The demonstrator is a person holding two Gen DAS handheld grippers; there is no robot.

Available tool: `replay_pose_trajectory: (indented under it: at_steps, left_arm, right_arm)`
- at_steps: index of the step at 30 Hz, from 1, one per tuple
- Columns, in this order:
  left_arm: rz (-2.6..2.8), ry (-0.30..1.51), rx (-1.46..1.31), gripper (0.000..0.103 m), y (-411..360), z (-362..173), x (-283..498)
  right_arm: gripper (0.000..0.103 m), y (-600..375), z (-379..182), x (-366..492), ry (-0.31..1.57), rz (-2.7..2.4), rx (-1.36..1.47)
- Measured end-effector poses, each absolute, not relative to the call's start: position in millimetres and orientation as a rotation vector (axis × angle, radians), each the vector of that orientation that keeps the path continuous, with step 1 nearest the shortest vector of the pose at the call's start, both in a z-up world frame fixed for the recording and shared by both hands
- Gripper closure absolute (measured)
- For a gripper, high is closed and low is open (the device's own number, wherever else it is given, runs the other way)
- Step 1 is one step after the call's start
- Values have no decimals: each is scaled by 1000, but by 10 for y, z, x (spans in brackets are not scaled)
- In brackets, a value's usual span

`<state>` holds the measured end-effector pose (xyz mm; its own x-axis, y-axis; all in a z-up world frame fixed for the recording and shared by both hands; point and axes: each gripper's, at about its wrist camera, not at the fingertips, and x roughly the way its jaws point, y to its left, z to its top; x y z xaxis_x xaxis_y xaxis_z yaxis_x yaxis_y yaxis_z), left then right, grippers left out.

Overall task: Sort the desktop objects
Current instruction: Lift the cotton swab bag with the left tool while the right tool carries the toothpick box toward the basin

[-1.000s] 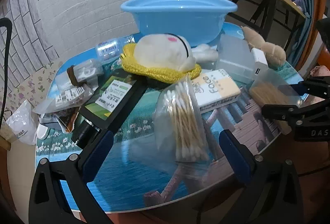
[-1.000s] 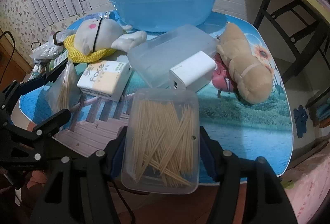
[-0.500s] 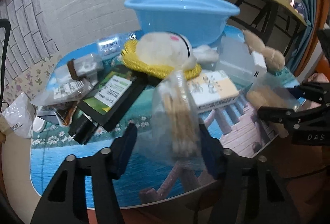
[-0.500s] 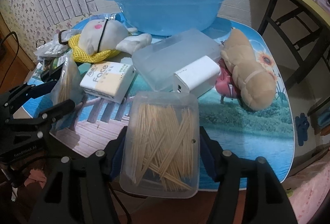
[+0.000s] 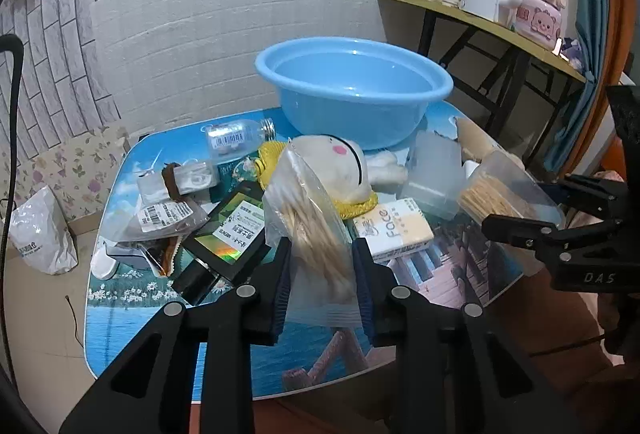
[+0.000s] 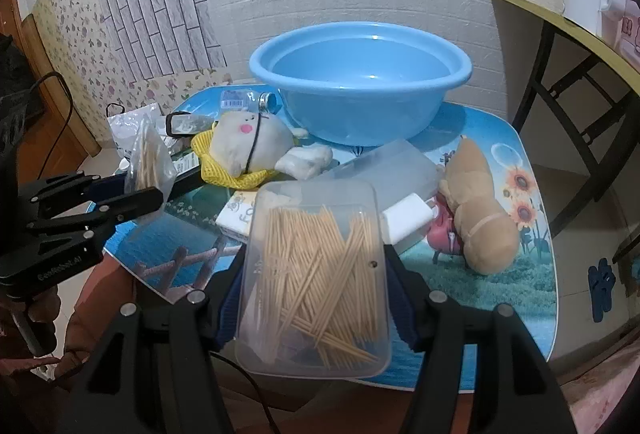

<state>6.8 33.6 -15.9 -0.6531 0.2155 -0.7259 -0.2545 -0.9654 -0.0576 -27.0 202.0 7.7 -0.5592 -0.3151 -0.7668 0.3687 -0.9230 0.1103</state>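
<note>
My left gripper [image 5: 322, 286] is shut on a clear bag of cotton swabs [image 5: 314, 234] and holds it lifted above the table's front edge; the bag also shows in the right wrist view [image 6: 147, 158]. My right gripper [image 6: 316, 298] is shut on a clear plastic box of toothpicks [image 6: 316, 274], held above the table's near edge; the box also shows in the left wrist view [image 5: 494, 194]. A big empty blue basin [image 5: 354, 90] stands at the back of the table [image 5: 168, 314].
On the table lie a white plush on a yellow net [image 5: 340, 170], a "face" tissue pack [image 5: 394, 230], a black-green box [image 5: 232, 234], a clear bottle [image 5: 240, 138], wrapped packets [image 5: 168, 214], a frosted box [image 6: 392, 166], a white charger [image 6: 406, 222] and a tan plush [image 6: 476, 218].
My left gripper closed on the cotton swab bag and lifted it off the table. Both grippers rose and pulled back, each with its load.
</note>
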Motion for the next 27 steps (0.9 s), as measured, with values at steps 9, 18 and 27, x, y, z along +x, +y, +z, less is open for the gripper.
replay_pose_trajectory:
  at_steps: [9,18,27]
  left_arm:
    - [2690,56,-1073,76,297,95,56]
    - [2745,54,-996,76,275,351,16]
    - [2774,58,-925,76,296,565,-202]
  right_arm:
    - [42,2052,170,-288,69,-2479,1151]
    - [42,2057,351,-336,54,-2482,1086]
    - [42,2047,570,-568,70,-2503,985]
